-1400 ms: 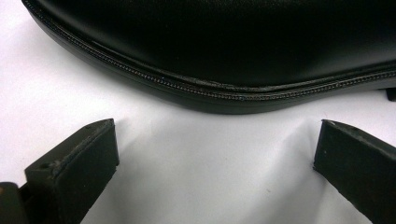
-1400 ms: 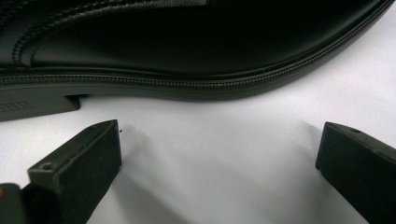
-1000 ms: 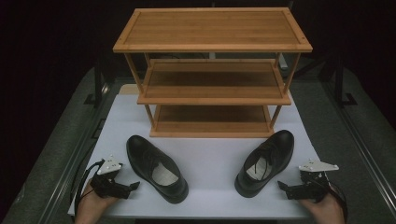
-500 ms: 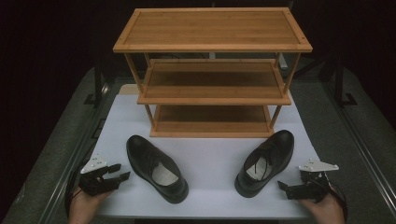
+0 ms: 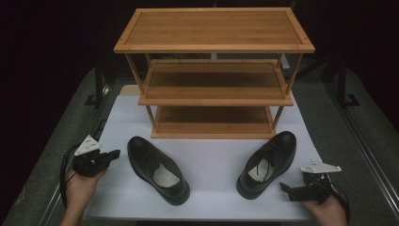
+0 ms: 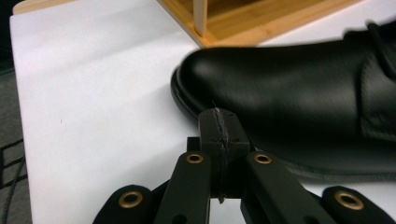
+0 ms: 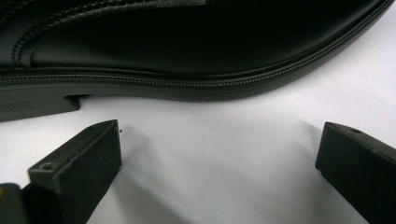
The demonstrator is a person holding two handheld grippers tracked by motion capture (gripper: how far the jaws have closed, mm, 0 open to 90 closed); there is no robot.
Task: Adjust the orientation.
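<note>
In the high view the left gripper (image 5: 114, 154) sits at about eight o'clock on the white mat (image 5: 211, 155), held in the person's left hand (image 5: 82, 181); its jaws have just been closing and now meet with nothing between them, as the left gripper view shows, tips pointing at the toe of the left black dress shoe (image 6: 299, 93); that shoe (image 5: 157, 168) lies at about seven o'clock, just beside the gripper but apart from it, its heel toward six o'clock; the three-tier bamboo shoe rack (image 5: 214, 70) stands at twelve o'clock; the right black dress shoe (image 5: 268, 162) lies at about five o'clock, toe toward the rack; the right gripper (image 5: 283, 187) rests at four o'clock in the right hand (image 5: 329, 207), jaws spread wide and empty, facing the shoe's sole edge (image 7: 187, 84) without touching it.
</note>
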